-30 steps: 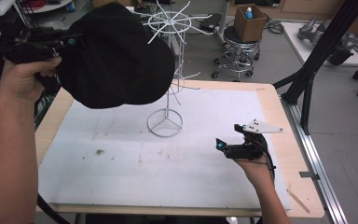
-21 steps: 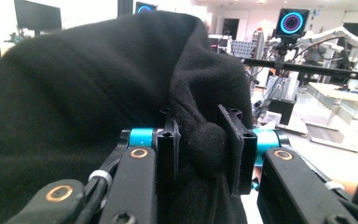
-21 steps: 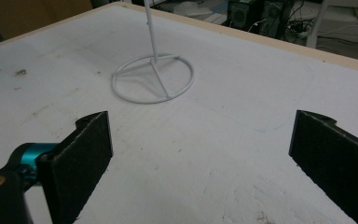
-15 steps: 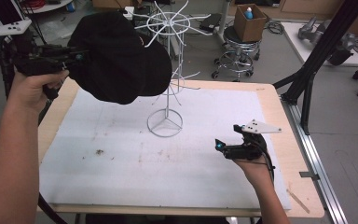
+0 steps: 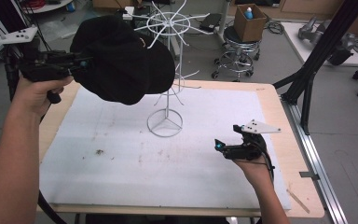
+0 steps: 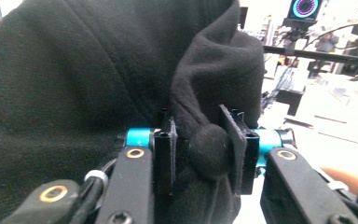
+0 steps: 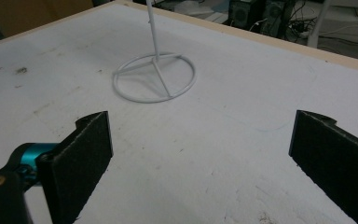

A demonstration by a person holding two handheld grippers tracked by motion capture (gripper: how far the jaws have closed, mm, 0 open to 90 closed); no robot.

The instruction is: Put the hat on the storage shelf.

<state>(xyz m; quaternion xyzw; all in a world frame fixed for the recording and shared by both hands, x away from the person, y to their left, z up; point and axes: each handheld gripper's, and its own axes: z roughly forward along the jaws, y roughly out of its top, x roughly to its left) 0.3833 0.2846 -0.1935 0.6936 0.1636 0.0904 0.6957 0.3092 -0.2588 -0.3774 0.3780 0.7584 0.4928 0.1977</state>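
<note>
Holding: left tongs (image 5: 77, 65) pinch a fold of black hat (image 5: 121, 60), raised above table's far-left part.
Left tongs state: jaws nearly closed, squeezing thick rolled hem of hat (image 6: 205, 149) betw. the pads; seen close in left gripper view (image 6: 204, 154).
Hat position: hangs straight ahead of left tongs, off the table, bulk spread to their right in high view; its right side overlaps the upper arms of the wire rack (image 5: 168, 70). Touching or just in front of the rack: can't tell.
Rack: white wire stand w/ round ring base, upright mid-table, spokes at top. Sits to the right of left tongs, ahead and left of right tongs.
Right tongs (image 5: 220, 145): low over table's near-right part, held in right hand (image 5: 254, 163), jaws wide apart, nothing betw. them.
Right gripper view: both pads (image 7: 81, 154) flank bare white mat (image 7: 223, 154); rack base (image 7: 154, 77) ahead, well clear of the jaws.
Table (image 5: 270, 107): wood edge, white mat (image 5: 121, 163) w/ a few dark smudges near left-centre.
</note>
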